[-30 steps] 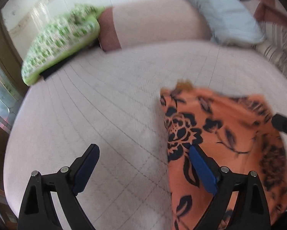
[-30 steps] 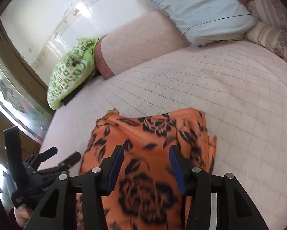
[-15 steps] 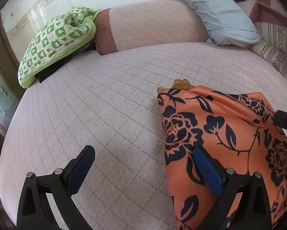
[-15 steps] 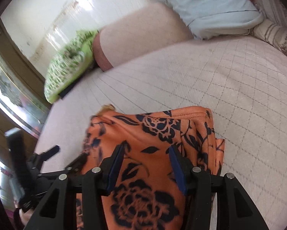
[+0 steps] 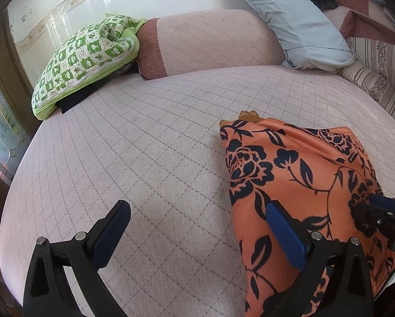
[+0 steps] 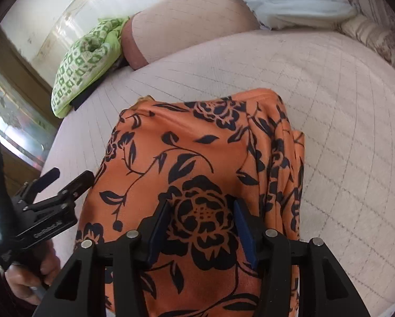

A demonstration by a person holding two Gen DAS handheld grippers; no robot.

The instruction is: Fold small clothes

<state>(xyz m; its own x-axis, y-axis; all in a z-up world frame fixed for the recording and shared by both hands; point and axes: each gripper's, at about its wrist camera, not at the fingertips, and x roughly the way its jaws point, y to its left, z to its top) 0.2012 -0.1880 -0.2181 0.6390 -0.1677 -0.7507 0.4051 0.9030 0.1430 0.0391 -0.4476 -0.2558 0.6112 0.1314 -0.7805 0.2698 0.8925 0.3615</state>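
1. The orange floral garment point(image 6: 197, 163) lies on the quilted bed cover point(image 5: 150, 158), close to the near edge of the bed and well apart from the pillows at the far edge.
2. It looks already folded at least once: in the right wrist view its left and far edges are rather straight, and along its right side several layers of cloth point(image 6: 290, 158) lie stacked on each other.
3. The shape is not yet tidy. A small lighter piece of cloth point(image 5: 249, 116) sticks out at the far left corner, and the right side is wrinkled.
4. I judge that the fold is about half done; one more fold and some smoothing probably remain. I see no other small clothes waiting on the bed, only a green checked blanket point(image 5: 86, 58) at the far left corner.
5. The left gripper point(image 5: 197, 227) has its jaws very wide. The left finger point(image 5: 113, 229) is over bare bed cover, the right finger point(image 5: 284, 235) over the left edge of the garment. It holds nothing.
6. The right gripper point(image 6: 201, 232) stands about half open and its jaws are opening a little. It is low over the big black flower in the near part of the garment. Cloth shows between the fingers, but I do not see the pads pinching it; whether the tips touch the cloth I cannot tell.
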